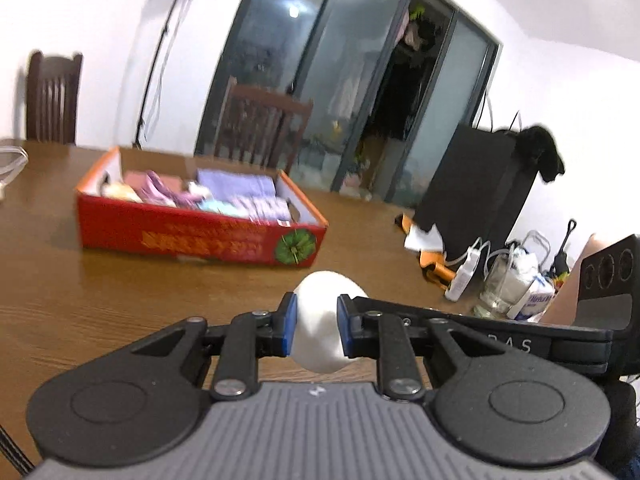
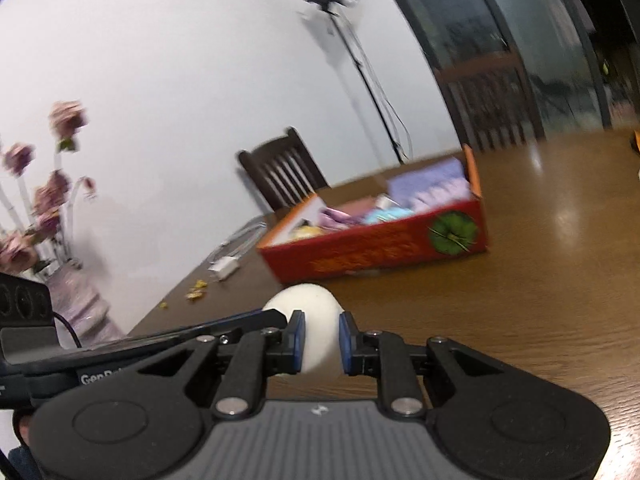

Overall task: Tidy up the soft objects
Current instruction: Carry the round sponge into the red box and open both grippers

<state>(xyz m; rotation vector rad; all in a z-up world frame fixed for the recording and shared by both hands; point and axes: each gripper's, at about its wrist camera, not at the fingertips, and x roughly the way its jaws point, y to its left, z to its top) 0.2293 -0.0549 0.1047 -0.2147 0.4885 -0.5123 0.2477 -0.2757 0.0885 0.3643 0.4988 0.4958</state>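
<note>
Both grippers, left gripper [image 1: 316, 330] and right gripper [image 2: 322, 344], have their fingers nearly shut on one white soft object [image 1: 322, 328], held just short of the red box [image 1: 200, 236]; next, judging by this, carrying it over the box rim.

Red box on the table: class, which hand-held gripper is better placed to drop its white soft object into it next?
Probably the left hand-held gripper: shut on its white soft object, it faces the red box closer and squarer than the right hand-held gripper.

right claw [image 2: 322, 344] | clamps white soft ball [image 2: 308, 320] | red box [image 2: 380, 248] beyond
</note>
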